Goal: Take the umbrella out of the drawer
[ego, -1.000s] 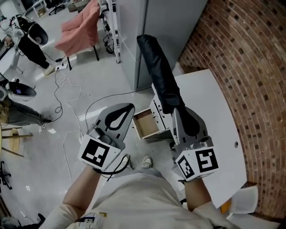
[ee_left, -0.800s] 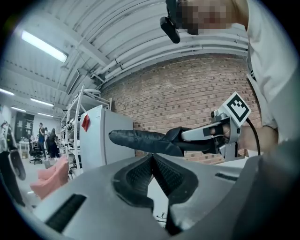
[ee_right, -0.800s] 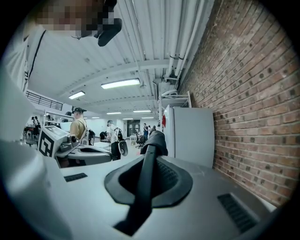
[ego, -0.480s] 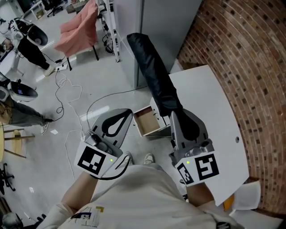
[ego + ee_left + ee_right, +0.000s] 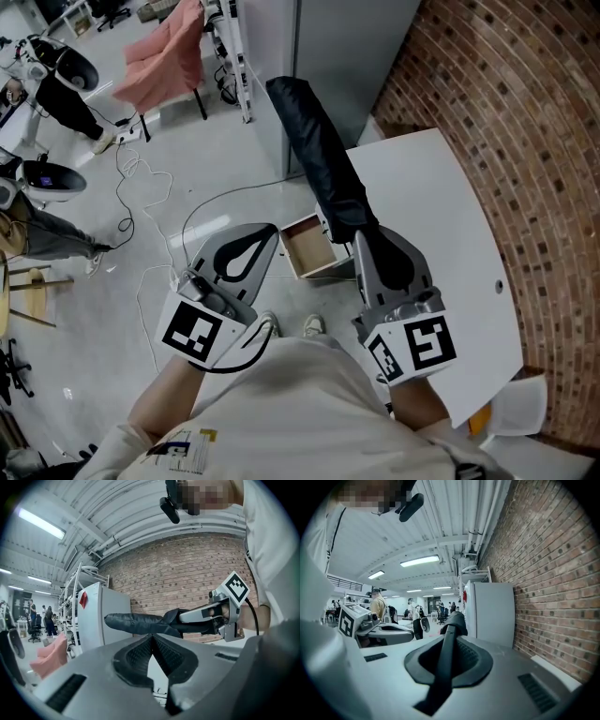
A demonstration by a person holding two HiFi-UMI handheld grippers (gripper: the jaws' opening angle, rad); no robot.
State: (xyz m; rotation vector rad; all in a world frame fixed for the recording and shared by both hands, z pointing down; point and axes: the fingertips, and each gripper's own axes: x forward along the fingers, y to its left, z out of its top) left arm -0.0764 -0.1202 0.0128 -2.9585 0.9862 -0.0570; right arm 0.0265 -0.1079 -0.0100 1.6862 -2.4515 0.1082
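Observation:
My right gripper [image 5: 360,232] is shut on the near end of a black folded umbrella [image 5: 319,155], which juts out roughly level, clear of the drawer. In the right gripper view the umbrella [image 5: 449,653] runs between the jaws of the right gripper [image 5: 451,634]. Below it, the small open drawer [image 5: 302,251] shows a bare wooden inside. To its left my left gripper [image 5: 265,232] is shut and holds nothing. The left gripper view shows the closed left gripper [image 5: 152,637], with the umbrella [image 5: 136,623] and the right gripper [image 5: 187,618] beyond it.
A white table [image 5: 450,225] stands against the brick wall [image 5: 534,112], above the drawer unit. A grey cabinet [image 5: 328,47] is behind the umbrella's far end. Cables [image 5: 150,206] lie on the floor at left, near a chair draped in pink cloth [image 5: 164,56]. My feet [image 5: 309,326] are below the drawer.
The right gripper and the umbrella have shifted a little to the left in the head view. The left gripper has also shifted slightly. Both stay shut.

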